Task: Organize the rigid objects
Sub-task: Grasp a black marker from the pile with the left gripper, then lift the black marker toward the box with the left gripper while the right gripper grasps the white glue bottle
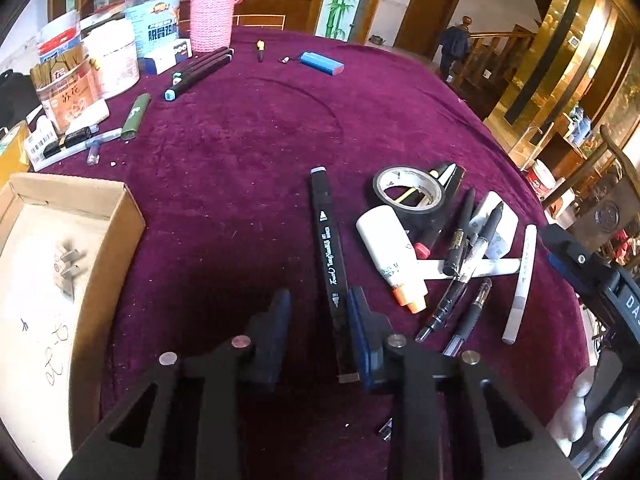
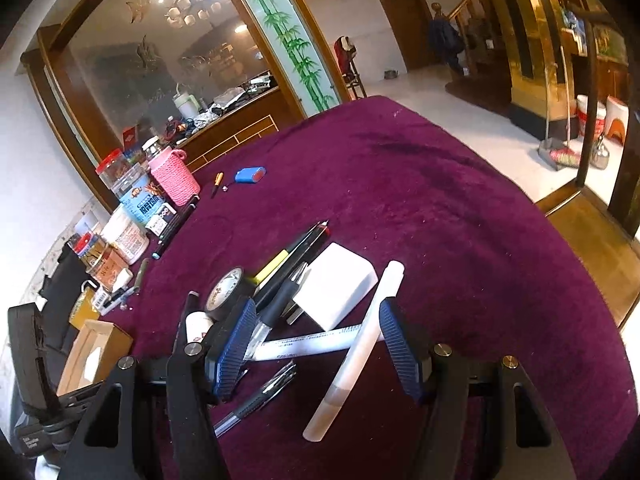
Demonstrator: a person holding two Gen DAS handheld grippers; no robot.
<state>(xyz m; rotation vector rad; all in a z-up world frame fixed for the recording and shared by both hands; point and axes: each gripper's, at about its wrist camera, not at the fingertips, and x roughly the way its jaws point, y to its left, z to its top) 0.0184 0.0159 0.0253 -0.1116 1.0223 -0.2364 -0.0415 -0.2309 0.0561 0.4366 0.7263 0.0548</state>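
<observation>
A long black marker [image 1: 329, 256] lies on the purple cloth between my left gripper's [image 1: 319, 300] open fingers, close to the right pad [image 1: 362, 328]. To its right lies a pile: black tape roll [image 1: 410, 196], white glue bottle [image 1: 390, 252], pens and a white marker [image 1: 520, 284]. My right gripper [image 2: 318, 324] is open low over that pile, its pads on either side of a white marker [image 2: 354, 352] and a crossing white pen [image 2: 316, 344]. A white block [image 2: 338, 284] lies just beyond.
An open cardboard box [image 1: 108, 248] sits at the left, also seen in the right wrist view [image 2: 98, 350]. Jars, a pink knitted cup [image 1: 211, 12], markers [image 1: 200, 72] and a blue battery pack [image 1: 322, 63] stand at the far edge. The table edge curves off on the right.
</observation>
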